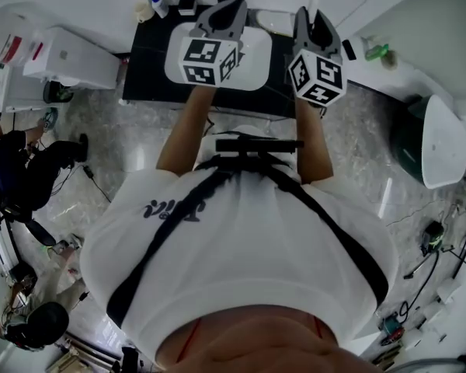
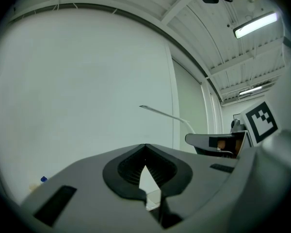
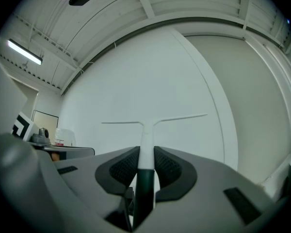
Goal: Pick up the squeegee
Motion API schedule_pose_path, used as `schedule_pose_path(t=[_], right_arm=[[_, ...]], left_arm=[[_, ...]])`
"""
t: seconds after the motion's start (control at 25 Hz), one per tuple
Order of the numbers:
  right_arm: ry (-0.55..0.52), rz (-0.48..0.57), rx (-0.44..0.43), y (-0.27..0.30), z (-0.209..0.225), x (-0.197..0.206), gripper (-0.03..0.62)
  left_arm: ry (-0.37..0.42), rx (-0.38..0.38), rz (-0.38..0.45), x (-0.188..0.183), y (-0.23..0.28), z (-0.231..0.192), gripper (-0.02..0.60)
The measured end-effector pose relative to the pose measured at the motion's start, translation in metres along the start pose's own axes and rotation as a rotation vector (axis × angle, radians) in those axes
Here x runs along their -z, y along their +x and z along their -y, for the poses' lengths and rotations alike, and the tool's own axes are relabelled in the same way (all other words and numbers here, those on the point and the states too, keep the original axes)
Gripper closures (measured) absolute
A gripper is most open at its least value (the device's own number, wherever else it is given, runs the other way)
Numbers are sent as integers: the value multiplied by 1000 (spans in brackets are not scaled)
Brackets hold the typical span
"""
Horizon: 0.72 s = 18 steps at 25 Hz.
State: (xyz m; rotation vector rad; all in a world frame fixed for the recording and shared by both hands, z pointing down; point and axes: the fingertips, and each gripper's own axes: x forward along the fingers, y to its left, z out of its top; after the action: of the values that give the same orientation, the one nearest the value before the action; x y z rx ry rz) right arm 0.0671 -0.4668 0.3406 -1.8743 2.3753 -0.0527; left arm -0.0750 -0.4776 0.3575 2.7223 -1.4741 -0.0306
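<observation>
Black counter (image 1: pixel 151 61), marble floor (image 1: pixel 132 142), squeegee (image 3: pixel 146 140) against white wall (image 3: pixel 136 72)

Bright, even light from ceiling strip lamps (image 2: pixel 256 24); fisheye bending and dark vignetting at the edges, nearest surfaces soft.

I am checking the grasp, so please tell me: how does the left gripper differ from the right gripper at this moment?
The right gripper is shut on the squeegee; the left gripper holds nothing. The left gripper's jaws meet at their tips, while the right gripper's jaws stand apart with the squeegee between them. Both face a white wall.
</observation>
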Motion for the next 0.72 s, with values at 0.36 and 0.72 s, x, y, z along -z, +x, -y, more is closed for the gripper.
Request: schedule_pose_path(t=[0.36,0.72], right_arm=[[4,-5,1,3,0,-3,496],[6,-1,20,-1,9,-3,496]], left_arm=[[-6,-11,-2,-1,-3,-3,572],[-10,-12,0,1,-5,3,572]])
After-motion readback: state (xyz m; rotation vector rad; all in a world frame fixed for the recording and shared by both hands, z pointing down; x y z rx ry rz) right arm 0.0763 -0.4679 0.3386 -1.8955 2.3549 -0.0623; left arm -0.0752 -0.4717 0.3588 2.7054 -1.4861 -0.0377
